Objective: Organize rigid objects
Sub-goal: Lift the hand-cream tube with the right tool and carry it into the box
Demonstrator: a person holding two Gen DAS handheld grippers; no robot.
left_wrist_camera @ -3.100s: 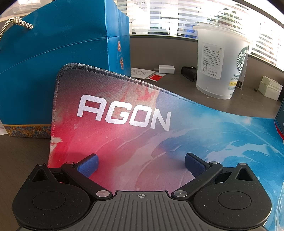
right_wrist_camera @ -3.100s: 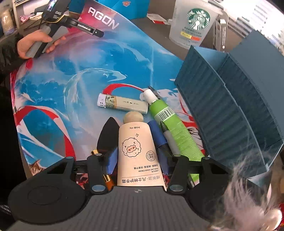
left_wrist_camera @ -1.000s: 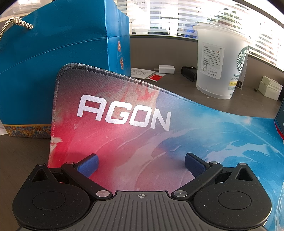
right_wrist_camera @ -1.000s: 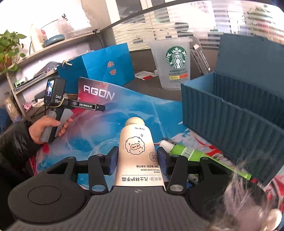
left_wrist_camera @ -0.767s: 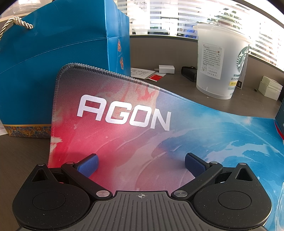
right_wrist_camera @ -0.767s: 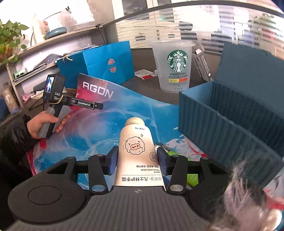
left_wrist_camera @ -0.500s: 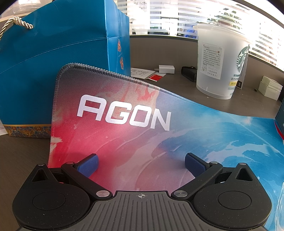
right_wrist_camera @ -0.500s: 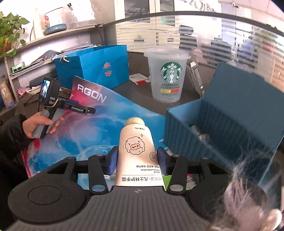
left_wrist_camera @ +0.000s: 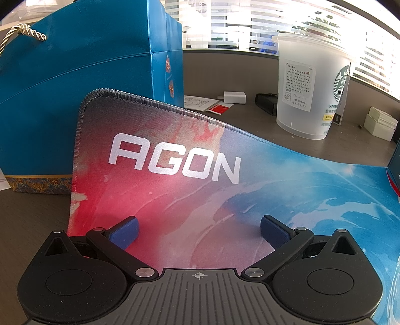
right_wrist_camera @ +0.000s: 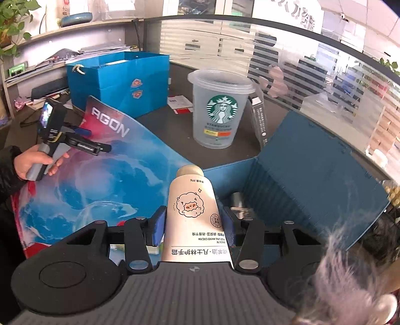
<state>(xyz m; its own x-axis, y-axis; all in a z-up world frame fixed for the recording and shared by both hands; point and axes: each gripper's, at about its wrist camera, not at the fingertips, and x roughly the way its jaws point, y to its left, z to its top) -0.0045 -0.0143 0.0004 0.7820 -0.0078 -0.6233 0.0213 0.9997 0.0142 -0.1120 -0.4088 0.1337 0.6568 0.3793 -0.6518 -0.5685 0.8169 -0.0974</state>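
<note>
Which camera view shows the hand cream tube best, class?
The right wrist view: the hand cream tube fills the centre, clamped between the right gripper fingers, cap pointing away, above the open blue box. The left wrist view shows none of it, only the mouse mat.

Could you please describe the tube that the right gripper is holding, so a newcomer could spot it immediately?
Find the open dark-blue box; just in front of it, the right gripper clamps the hand cream tube. It alone is cream-coloured, with a cartoon sheep.

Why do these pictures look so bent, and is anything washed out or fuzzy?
Left wrist view: fisheye bows the AGON mat; window blinds glare white. Right wrist view: the partition rail curves, and pale fur near the lens is blurred, while the hand cream tube stays sharp.
</note>
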